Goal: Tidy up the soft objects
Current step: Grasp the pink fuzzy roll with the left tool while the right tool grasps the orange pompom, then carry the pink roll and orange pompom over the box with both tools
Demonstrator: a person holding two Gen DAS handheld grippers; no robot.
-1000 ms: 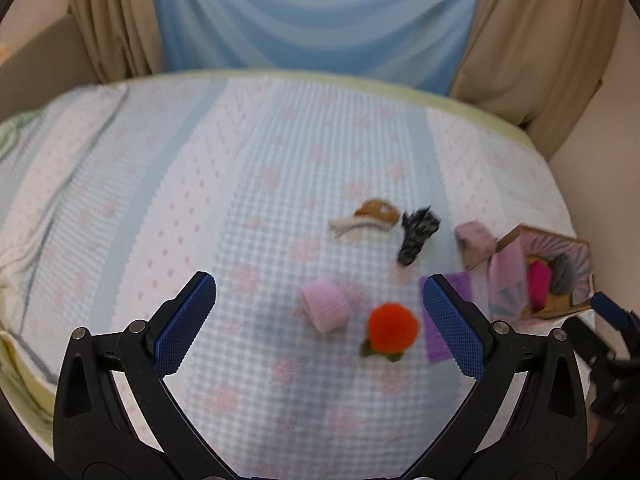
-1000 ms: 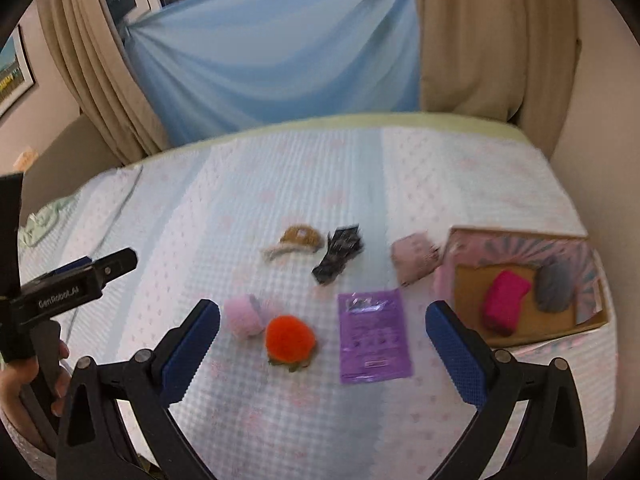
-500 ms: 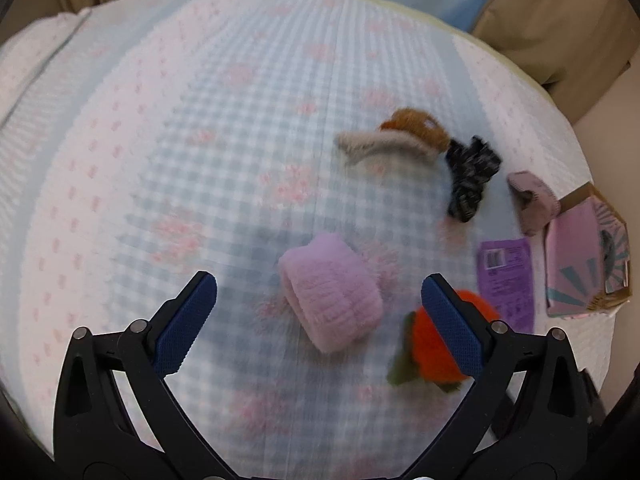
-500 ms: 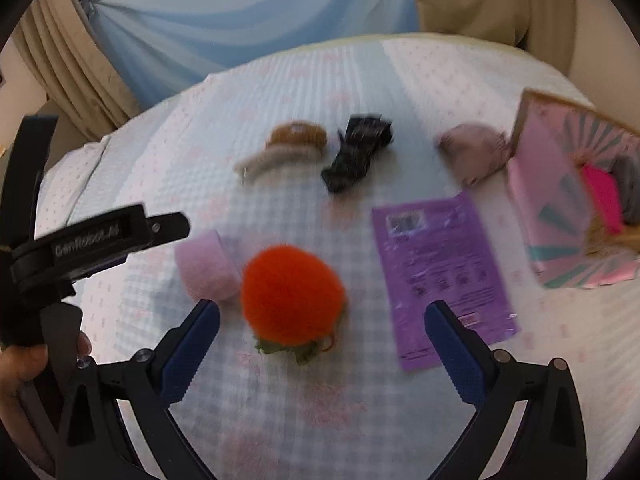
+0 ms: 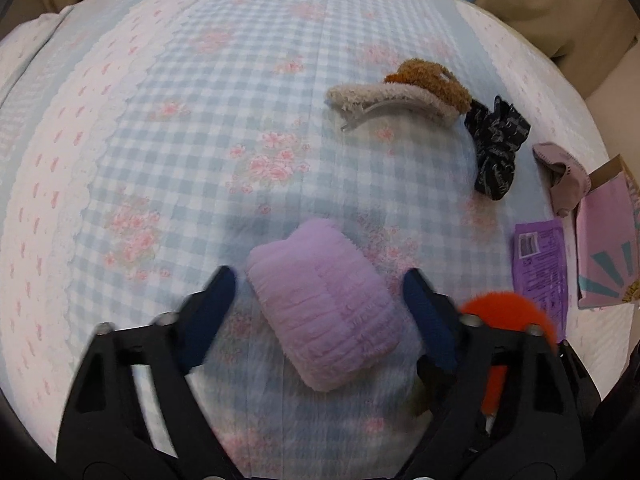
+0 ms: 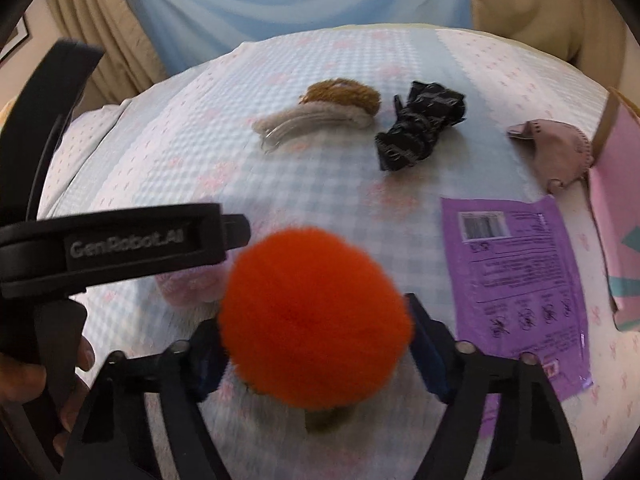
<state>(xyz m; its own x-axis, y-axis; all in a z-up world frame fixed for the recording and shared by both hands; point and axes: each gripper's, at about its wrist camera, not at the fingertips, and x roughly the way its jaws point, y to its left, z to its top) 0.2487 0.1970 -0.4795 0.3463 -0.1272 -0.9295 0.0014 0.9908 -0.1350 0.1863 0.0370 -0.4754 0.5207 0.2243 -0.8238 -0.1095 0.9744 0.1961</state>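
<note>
1. Across the whole scene lies the bedspread (image 5: 224, 128), blue check with pink flowers, and every item rests on it.
2. At the right edge a pink box (image 5: 608, 240) lies with its open side up; just beside it is a flat purple packet (image 6: 516, 280).
3. The left gripper (image 5: 320, 304) straddles the pink fluffy roll (image 5: 324, 304) – its jaws are closing, and a narrow gap shows on each side, so the pads do not press yet.
4. The right gripper (image 6: 316, 344) has the orange pom-pom (image 6: 316, 320) between its jaws, which are closing too; the fur hides the pads, and I cannot tell if they touch.
5. Further back sit a black scrunchie (image 6: 420, 128), a mauve folded cloth (image 6: 556, 152) next to the box, and a beige-and-brown fuzzy hair clip (image 5: 404, 88) – all apart from both grippers.
6. A hand (image 6: 24, 376) grips the left tool's handle.
</note>
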